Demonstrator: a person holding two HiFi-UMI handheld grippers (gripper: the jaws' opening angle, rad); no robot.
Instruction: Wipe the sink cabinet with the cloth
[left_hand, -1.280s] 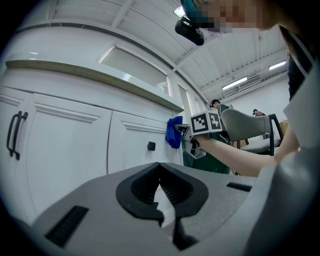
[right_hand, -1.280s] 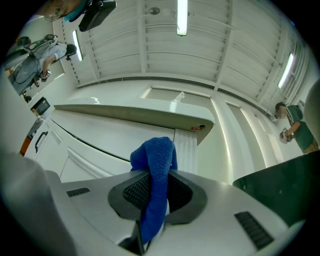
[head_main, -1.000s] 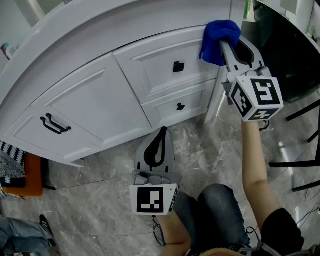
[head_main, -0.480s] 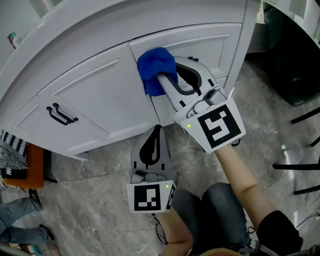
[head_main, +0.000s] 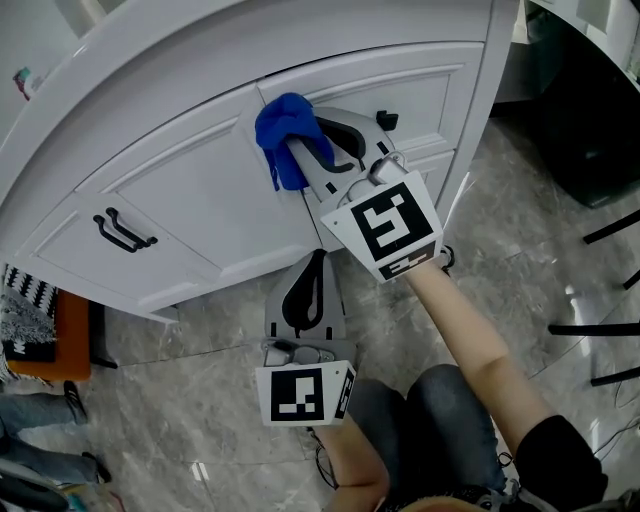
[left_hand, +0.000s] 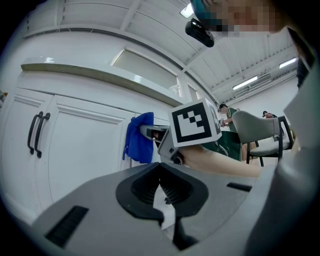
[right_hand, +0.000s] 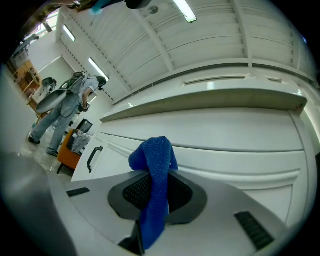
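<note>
Wipe judged approx. mid-way: blue cloth (head_main: 283, 135) is clamped in right gripper (head_main: 300, 160) & pressed on sink cabinet (head_main: 180, 200) front, at the door/drawer seam. Left gripper (head_main: 318, 262) is held lower down, jaws together, empty. Left door judged left to do.

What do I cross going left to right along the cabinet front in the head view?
door handle → cloth → drawer knob
</note>
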